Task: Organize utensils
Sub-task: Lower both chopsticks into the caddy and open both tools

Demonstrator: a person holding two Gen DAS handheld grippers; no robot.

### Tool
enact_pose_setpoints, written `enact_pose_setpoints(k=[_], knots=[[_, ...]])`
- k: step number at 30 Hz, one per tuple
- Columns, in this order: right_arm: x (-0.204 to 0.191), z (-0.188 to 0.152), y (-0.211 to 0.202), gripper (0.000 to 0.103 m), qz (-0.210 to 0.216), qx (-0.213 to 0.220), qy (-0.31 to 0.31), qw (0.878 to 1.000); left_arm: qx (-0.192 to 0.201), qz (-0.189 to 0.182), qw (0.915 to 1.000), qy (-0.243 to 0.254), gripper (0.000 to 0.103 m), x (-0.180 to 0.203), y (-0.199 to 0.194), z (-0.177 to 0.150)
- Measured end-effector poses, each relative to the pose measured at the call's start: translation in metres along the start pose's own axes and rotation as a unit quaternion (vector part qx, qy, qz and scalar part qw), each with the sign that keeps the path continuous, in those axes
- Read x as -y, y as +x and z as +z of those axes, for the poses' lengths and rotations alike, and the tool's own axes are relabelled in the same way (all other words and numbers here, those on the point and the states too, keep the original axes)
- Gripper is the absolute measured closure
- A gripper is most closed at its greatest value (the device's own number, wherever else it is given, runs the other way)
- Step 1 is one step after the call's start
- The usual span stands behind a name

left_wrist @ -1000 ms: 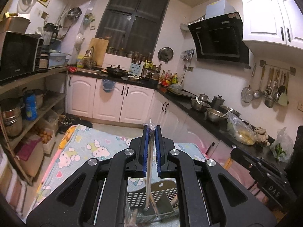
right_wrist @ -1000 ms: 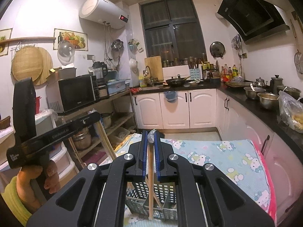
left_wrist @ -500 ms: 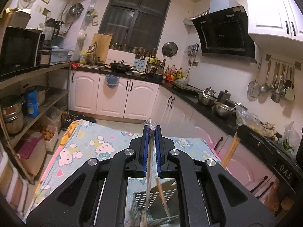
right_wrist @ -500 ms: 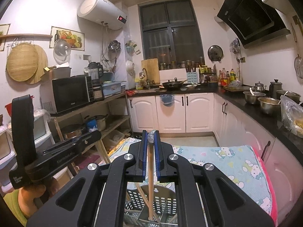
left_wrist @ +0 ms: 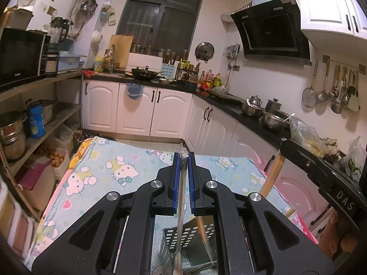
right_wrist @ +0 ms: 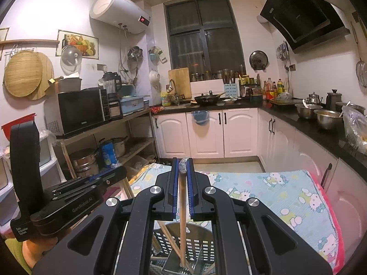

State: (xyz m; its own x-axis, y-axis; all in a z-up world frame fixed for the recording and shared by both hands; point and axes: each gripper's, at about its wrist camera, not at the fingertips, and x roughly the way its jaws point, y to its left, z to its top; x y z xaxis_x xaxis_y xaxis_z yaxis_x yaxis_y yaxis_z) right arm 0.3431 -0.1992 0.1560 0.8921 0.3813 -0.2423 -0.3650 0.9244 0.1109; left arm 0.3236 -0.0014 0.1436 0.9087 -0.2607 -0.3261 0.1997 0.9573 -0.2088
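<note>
the left gripper (left_wrist: pixel 183 160), black with blue pads, is clamped on a thin pale utensil in a clear plastic wrapper (left_wrist: pixel 181 197), whose crinkled top pokes out above the fingertips while its lower end hangs down into the dark perforated plastic utensil basket (left_wrist: pixel 183 236) below; what kind of utensil it is cannot be made out through the wrapper. a second wooden handle (left_wrist: pixel 203 231) leans inside the same basket just to the right of it. the right gripper (right_wrist: pixel 182 161), built the same way, is pinched tight on a plastic-wrapped wooden-handled utensil (right_wrist: pixel 182 217) that hangs almost upright, its lower end down inside a compartment of the basket (right_wrist: pixel 169 240), beside a pair of wooden chopsticks (right_wrist: pixel 168 236) that slant across the neighbouring space. the basket stands on a table covered with a light blue cartoon-cat cloth (right_wrist: pixel 275 197) edged in pink. in the right wrist view the left gripper's black body (right_wrist: pixel 68 204) shows at the lower left, held by a hand (right_wrist: pixel 34 247) with a yellow-green sleeve under it; in the left wrist view the right gripper's body (left_wrist: pixel 325 174) crosses the right edge with its wooden handle (left_wrist: pixel 273 171) slanting down below it. white kitchen cabinets (left_wrist: pixel 165 110) and a black countertop (left_wrist: pixel 240 112) with steel bowls run behind the table
</note>
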Motion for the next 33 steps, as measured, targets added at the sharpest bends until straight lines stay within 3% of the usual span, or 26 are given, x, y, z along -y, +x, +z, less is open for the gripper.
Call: enact_pose_setpoints(k=[17, 33], knots=[[0.002, -0.039, 0.02, 0.096, 0.004, -0.022, 0.013, 1.0, -0.031, -0.006, 0.9995, -0.006, 0.101, -0.005, 0.013, -0.025], [0.015, -0.065, 0.013, 0.095, -0.012, -0.043, 0.025, 0.999, -0.043, -0.009, 0.999, -0.012, 0.1, -0.008, 0.013, -0.041]])
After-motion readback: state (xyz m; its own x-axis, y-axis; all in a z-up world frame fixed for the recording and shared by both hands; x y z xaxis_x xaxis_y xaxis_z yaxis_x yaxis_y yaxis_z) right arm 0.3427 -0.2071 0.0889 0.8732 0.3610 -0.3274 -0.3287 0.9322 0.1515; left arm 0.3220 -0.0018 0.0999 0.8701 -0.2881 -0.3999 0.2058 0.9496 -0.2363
